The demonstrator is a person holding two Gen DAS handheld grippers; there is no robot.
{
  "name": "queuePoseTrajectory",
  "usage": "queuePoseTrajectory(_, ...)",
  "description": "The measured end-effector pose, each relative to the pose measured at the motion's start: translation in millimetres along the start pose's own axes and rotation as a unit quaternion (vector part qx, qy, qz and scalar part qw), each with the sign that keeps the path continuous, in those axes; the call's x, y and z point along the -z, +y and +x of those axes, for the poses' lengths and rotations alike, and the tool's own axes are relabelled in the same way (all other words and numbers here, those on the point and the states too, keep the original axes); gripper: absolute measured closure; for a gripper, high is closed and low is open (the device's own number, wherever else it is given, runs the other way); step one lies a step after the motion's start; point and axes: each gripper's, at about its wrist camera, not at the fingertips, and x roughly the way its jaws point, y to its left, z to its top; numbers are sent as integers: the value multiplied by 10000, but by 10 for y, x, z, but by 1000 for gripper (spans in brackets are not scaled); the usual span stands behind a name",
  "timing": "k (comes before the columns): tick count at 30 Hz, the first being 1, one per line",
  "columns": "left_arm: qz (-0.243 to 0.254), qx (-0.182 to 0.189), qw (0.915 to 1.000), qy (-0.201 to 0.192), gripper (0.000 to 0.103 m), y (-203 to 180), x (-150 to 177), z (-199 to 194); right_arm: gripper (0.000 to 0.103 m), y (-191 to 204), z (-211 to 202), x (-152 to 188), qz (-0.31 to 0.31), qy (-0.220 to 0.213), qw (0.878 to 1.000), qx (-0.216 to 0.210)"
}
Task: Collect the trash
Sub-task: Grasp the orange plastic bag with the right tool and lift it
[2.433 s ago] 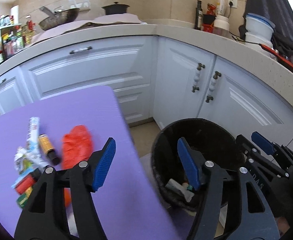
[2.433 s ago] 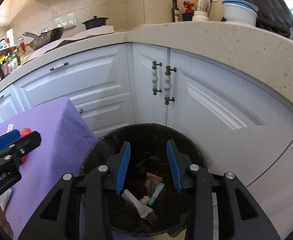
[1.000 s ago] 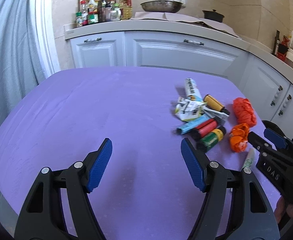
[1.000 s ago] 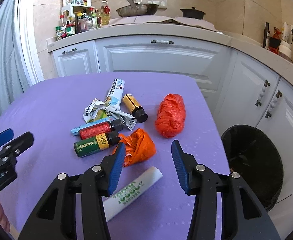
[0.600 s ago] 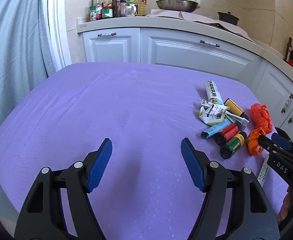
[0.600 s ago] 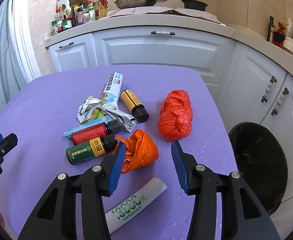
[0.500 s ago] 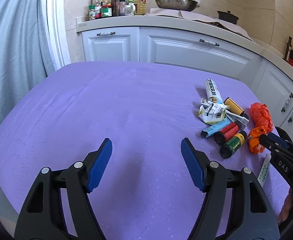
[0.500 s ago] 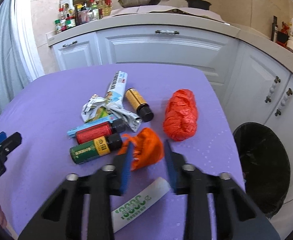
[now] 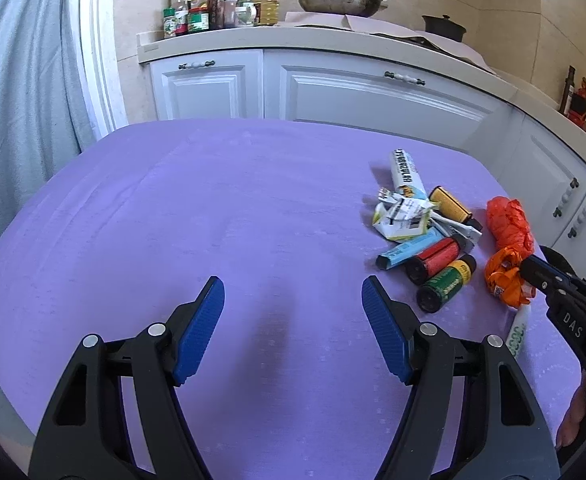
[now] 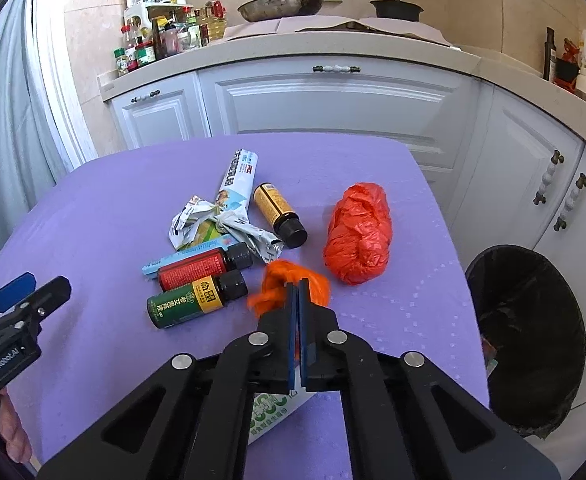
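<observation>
On the purple table (image 10: 105, 216) lies a heap of trash. My right gripper (image 10: 296, 290) is shut on a crumpled orange plastic bag (image 10: 279, 280), pinching its near edge; the left wrist view shows that gripper (image 9: 528, 267) at the orange bag (image 9: 505, 280). Behind it sits a larger red plastic bag (image 10: 359, 234). To the left lie a green bottle (image 10: 195, 300), a red bottle (image 10: 205, 266), an amber bottle (image 10: 279, 210) and crumpled wrappers (image 10: 197, 220). A white tube (image 10: 273, 408) lies under my right gripper. My left gripper (image 9: 293, 308) stands open over bare cloth, holding nothing.
A black-lined trash bin (image 10: 533, 336) stands on the floor off the table's right edge. White kitchen cabinets (image 10: 333, 104) run behind and to the right. A curtain (image 9: 17, 92) hangs at the left. A person's fingers (image 9: 577, 412) show at the lower right.
Both grippers swung from the bin back over the table. The right jaws then closed onto the orange bag. The left gripper has stayed open and nearly still.
</observation>
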Motion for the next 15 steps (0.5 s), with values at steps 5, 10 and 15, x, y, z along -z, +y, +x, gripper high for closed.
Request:
queuePoseTrajectory(5, 78, 98, 9999, 11, 33, -100, 20, -5, 102, -33, -80, -7, -29, -86, 9999, 67)
queuePoseTrajectory(10, 72, 67, 9999, -19, 33, -100, 23, -39, 102, -58, -45, 16, -89, -24, 9998, 152)
queuePoseTrajectory(15, -7, -13, 10000, -49, 34, -9, 1, -57, 50, -91, -70, 16, 61, -116, 9997, 214)
